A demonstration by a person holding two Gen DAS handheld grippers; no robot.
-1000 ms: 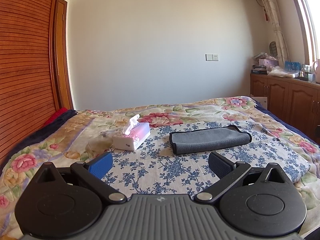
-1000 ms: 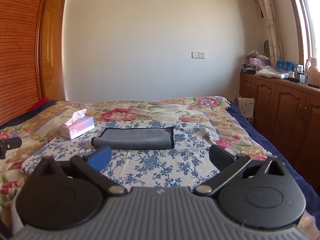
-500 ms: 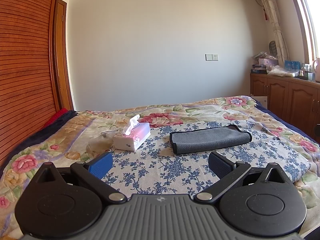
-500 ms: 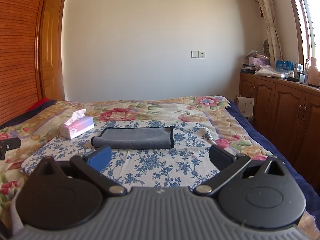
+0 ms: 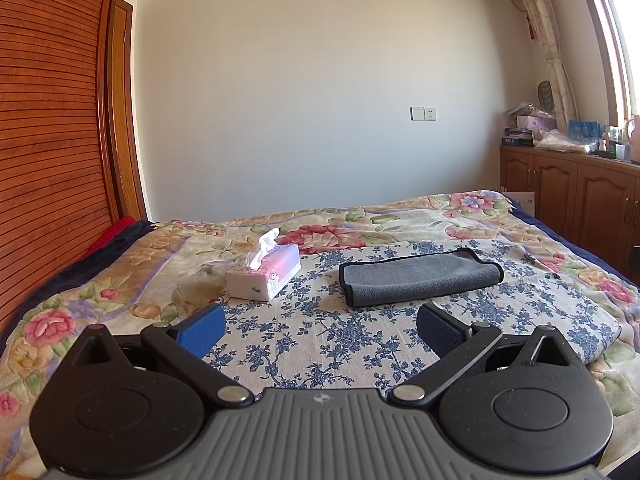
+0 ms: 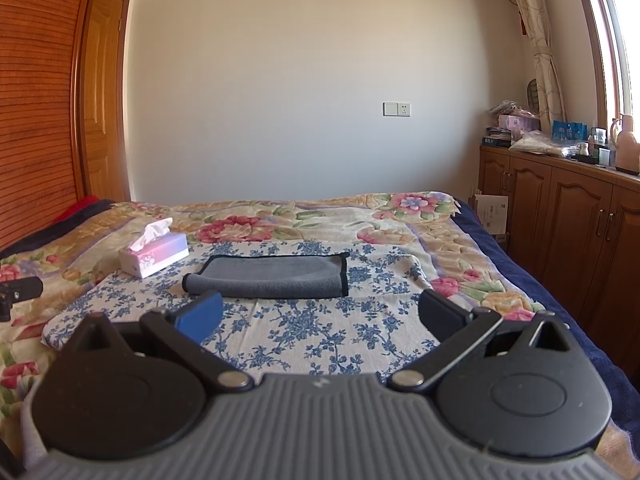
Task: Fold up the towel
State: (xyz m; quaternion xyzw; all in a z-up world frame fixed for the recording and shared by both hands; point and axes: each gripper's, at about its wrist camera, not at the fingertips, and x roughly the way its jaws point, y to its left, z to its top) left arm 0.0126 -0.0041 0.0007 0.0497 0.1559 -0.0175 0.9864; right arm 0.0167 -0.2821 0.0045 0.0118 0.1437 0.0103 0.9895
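Observation:
A grey towel [image 5: 420,276] with dark edging lies folded into a flat rectangle on a blue-flowered cloth [image 5: 320,332] on the bed. It also shows in the right wrist view [image 6: 272,276]. My left gripper [image 5: 320,326] is open and empty, held back from the towel's near edge. My right gripper [image 6: 320,316] is open and empty, also short of the towel, above the flowered cloth [image 6: 312,332].
A pink and white tissue box [image 5: 264,274] stands left of the towel, also in the right wrist view [image 6: 154,254]. Wooden cabinets [image 6: 560,216] with clutter on top run along the right. A slatted wooden wardrobe [image 5: 48,140] is at the left. The left gripper's tip [image 6: 20,292] shows at the left edge.

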